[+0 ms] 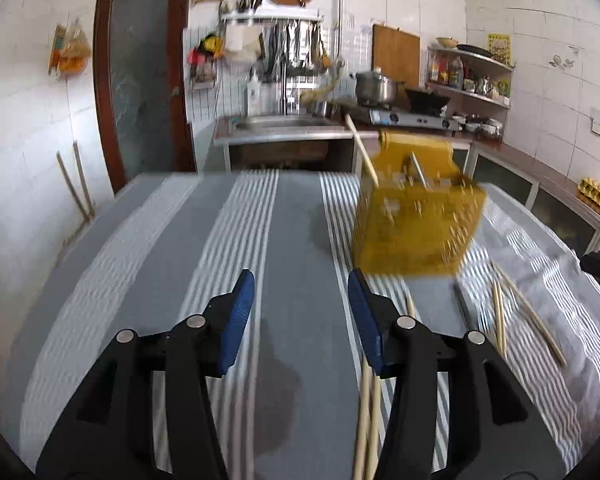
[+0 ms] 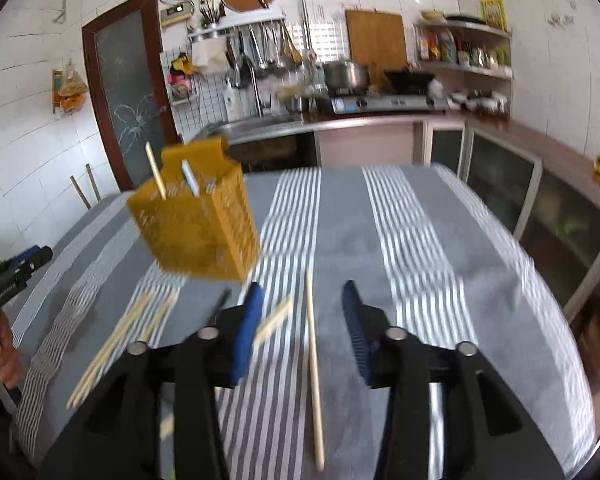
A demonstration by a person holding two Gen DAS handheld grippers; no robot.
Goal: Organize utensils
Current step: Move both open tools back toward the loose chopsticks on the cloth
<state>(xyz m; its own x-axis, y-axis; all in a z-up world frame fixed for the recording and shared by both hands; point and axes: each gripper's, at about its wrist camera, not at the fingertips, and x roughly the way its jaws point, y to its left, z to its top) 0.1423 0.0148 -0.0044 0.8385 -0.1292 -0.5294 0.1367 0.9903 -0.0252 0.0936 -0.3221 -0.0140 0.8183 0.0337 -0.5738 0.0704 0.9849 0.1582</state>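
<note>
A yellow perforated utensil holder (image 1: pixel 416 224) stands on the striped tablecloth, with a wooden chopstick (image 1: pixel 361 148) and a pale utensil handle sticking out; it also shows in the right wrist view (image 2: pixel 200 232). Loose wooden chopsticks (image 1: pixel 528 312) lie on the cloth beside it. My left gripper (image 1: pixel 302 284) is open and empty, left of the holder, with two chopsticks (image 1: pixel 368 412) under its right finger. My right gripper (image 2: pixel 302 296) is open and empty above one long chopstick (image 2: pixel 314 372); more chopsticks (image 2: pixel 116 344) lie to its left.
The table (image 2: pixel 440 248) has a grey and white striped cloth. Behind it are a sink (image 1: pixel 280 122), a gas stove with a pot (image 1: pixel 374 88), wall shelves and cabinets on the right. A brown door (image 1: pixel 140 76) stands at the left.
</note>
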